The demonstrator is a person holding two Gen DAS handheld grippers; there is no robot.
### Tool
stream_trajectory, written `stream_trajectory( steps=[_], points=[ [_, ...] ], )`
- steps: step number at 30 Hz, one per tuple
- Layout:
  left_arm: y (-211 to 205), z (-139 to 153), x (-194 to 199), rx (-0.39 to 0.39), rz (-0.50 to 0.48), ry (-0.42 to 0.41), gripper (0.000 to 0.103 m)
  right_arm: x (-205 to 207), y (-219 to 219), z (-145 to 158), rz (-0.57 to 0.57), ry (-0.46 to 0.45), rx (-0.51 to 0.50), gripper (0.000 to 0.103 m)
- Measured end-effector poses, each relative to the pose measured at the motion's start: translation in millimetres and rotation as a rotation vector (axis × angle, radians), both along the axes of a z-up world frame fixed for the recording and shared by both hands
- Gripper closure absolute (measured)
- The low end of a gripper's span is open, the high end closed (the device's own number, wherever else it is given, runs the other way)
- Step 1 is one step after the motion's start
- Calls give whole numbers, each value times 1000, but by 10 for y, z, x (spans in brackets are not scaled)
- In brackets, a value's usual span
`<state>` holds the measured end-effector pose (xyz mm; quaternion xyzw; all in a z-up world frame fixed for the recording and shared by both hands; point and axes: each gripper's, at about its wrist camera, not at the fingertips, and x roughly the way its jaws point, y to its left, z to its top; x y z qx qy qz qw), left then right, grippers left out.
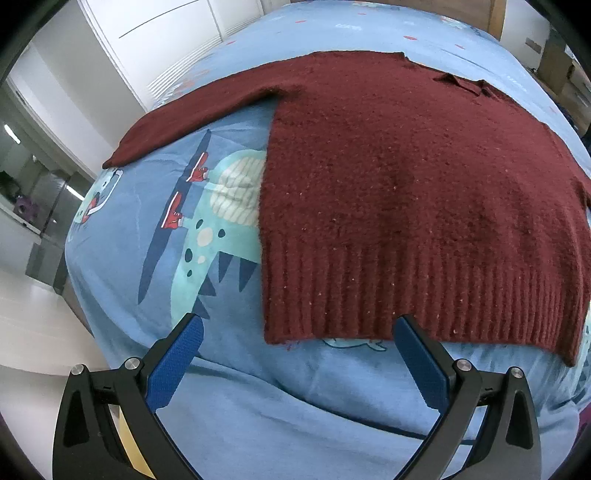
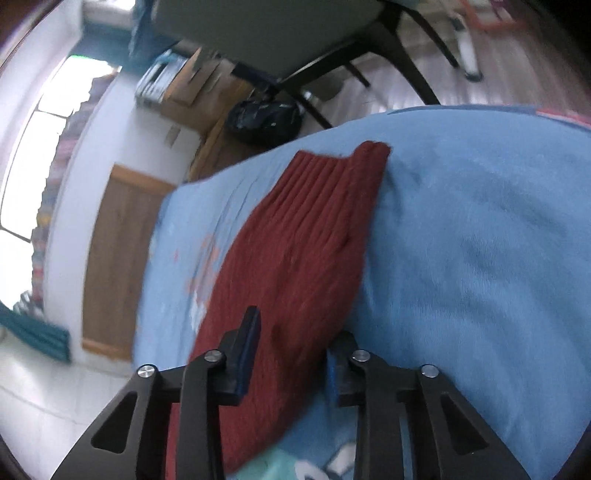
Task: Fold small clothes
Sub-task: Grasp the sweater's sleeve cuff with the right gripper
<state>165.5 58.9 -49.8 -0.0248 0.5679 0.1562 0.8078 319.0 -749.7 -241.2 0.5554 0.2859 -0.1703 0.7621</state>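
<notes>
Fingers of the left gripper [image 1: 299, 328] stand spread wide with nothing between their blue pads [image 1: 177, 363], poised over the bedsheet [image 1: 258, 406] at the near edge of the sweater [image 1: 406, 184]. The finger at 4 o'clock in the left view overlaps the ribbed hem; whether it touches the knit cannot be told. The finger at 7 o'clock sits over bare sheet, just clear of the hem corner. The sweater lies flat and spread on the sheet, filling the view from centre toward 1 and 3 o'clock. Its long axis runs from the hem at 6 o'clock up to the collar [image 1: 465, 83] near 1 o'clock, so the neck points away from the gripper. One sleeve [image 1: 192, 110] stretches out straight from the shoulder toward 9 o'clock, its cuff lying on the dinosaur print [image 1: 207, 236] of the sheet. In the blurred right view, the right gripper [image 2: 291, 339] has its fingers drawn close with a fold of dark red knit between them. One finger lies on top of the fabric at about 7 o'clock, and the other is partly hidden under the fabric edge at 5 o'clock. Whether the pads actually press the knit cannot be told through the blur. This strip of knit runs from the fingers up toward 1 o'clock, ending in a ribbed cuff [image 2: 347, 166] that lies on the sheet. Beyond the bed edge at 12 o'clock stand a chair [image 2: 295, 33] and a dark bag [image 2: 264, 118] on the floor.
</notes>
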Motion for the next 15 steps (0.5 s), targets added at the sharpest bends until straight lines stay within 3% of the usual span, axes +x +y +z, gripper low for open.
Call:
stream_trajectory(
  steps=[5,15],
  points=[
    [15,-25,-13,-3,2,0,2,84,-50,50,-9,-43,51,91],
    [124,-42,-34,-35,29,-11,5,384,281,369,120,-119,31,93]
  ],
)
